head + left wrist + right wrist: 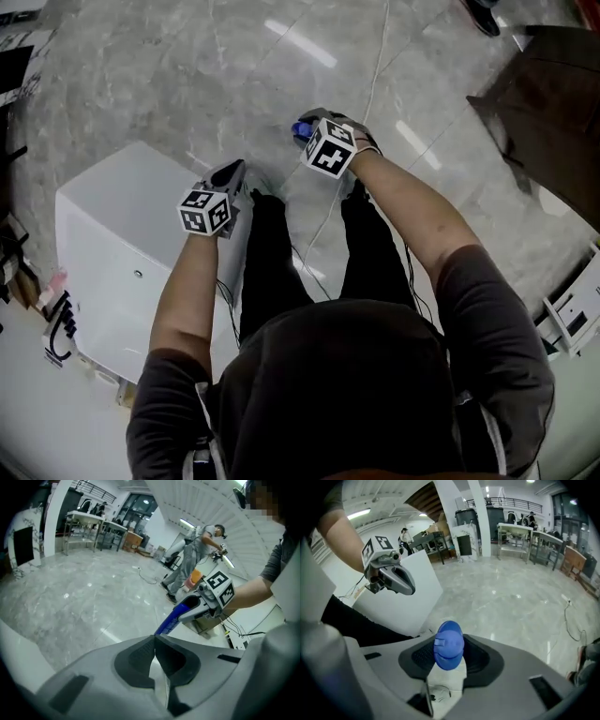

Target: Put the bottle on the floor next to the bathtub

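Over by the white bathtub a person stands looking down at the grey marble floor, arms out, one gripper in each hand.

The right gripper is pinching the bottle. You can see it straight down the jaws: white body squeezed between the two dark pads, with the blue cap poking out past the jaw tips. In the head view only a bit of blue peeks out in front of that gripper's marker cube. It sits over the floor just beyond the person's feet and a little off from the tub's corner. I honestly can't tell whether it is touching the floor.

The left gripper has its jaws pressed together at the tips, and nothing is caught between them. It hangs right over the near edge of the tub, close beside the person's left leg. In its own view the bottle shows as a blue shape sticking out of the other gripper, just past the closed jaw tips.

A thin white cable snakes across the floor and runs toward the person's feet. Further back in the room are some metal tables, and another person is bent over something.
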Tool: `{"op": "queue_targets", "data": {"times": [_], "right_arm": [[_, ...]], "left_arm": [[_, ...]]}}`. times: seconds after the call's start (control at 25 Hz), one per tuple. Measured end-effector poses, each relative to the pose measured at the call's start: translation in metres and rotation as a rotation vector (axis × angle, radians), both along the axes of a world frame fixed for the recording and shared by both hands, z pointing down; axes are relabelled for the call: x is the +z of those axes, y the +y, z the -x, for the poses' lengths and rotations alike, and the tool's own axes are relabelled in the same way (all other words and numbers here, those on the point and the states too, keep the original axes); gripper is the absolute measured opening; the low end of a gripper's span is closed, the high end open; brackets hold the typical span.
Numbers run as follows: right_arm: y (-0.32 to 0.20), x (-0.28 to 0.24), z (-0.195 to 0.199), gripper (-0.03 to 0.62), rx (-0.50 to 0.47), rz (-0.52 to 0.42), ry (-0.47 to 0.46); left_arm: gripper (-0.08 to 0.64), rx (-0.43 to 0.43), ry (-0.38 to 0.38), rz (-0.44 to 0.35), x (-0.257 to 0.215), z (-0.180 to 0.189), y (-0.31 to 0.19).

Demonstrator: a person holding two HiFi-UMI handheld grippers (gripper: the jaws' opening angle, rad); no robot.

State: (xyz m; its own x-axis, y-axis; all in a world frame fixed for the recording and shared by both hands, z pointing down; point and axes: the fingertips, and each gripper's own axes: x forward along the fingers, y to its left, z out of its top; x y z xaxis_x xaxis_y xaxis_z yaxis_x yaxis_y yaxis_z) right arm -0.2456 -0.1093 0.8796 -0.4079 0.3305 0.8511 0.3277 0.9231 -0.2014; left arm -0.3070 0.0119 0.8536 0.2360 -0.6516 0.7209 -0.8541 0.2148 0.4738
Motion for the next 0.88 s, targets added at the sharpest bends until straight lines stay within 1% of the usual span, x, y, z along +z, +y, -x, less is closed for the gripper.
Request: {"op": "queue_targets", "data": {"times": [0.2, 0.28, 0.4, 0.52, 0.64, 0.76, 0.8, 0.88], "right_arm": [[0.071, 0.121, 0.007, 0.141, -0.154, 0.003, 0.060], [0.094, 0.163, 0.010, 0.140, -0.202, -0.008, 0.077], [0.127, 0.217, 0.016, 0.141, -0.267, -0.031, 0.093], [0.159, 0.258, 0.022, 0.141, -0.353, -0.052, 0.100], [0.183, 0.292, 0.038, 0.141, -0.431, -0.097, 0.085], [0.202, 0.322, 0.054, 0.141, -0.494, -0.150, 0.073], [0.209, 0.329, 0.054, 0.141, -0.522, -0.159, 0.073], [0.224, 0.334, 0.040, 0.141, -0.608, -0.144, 0.072]], "left_arm": [[0.006, -0.055, 0.026, 0.065, 0.094, 0.011, 0.053], [0.006, -0.081, 0.036, 0.073, 0.124, 0.013, 0.069], [0.006, -0.133, 0.059, 0.060, 0.159, 0.017, 0.086], [0.006, -0.177, 0.082, 0.044, 0.185, 0.019, 0.098], [0.006, -0.220, 0.094, 0.033, 0.208, 0.029, 0.109], [0.006, -0.233, 0.101, 0.015, 0.228, 0.040, 0.119], [0.006, -0.242, 0.107, 0.014, 0.232, 0.039, 0.123], [0.006, -0.291, 0.132, 0.027, 0.235, 0.025, 0.132]]}}
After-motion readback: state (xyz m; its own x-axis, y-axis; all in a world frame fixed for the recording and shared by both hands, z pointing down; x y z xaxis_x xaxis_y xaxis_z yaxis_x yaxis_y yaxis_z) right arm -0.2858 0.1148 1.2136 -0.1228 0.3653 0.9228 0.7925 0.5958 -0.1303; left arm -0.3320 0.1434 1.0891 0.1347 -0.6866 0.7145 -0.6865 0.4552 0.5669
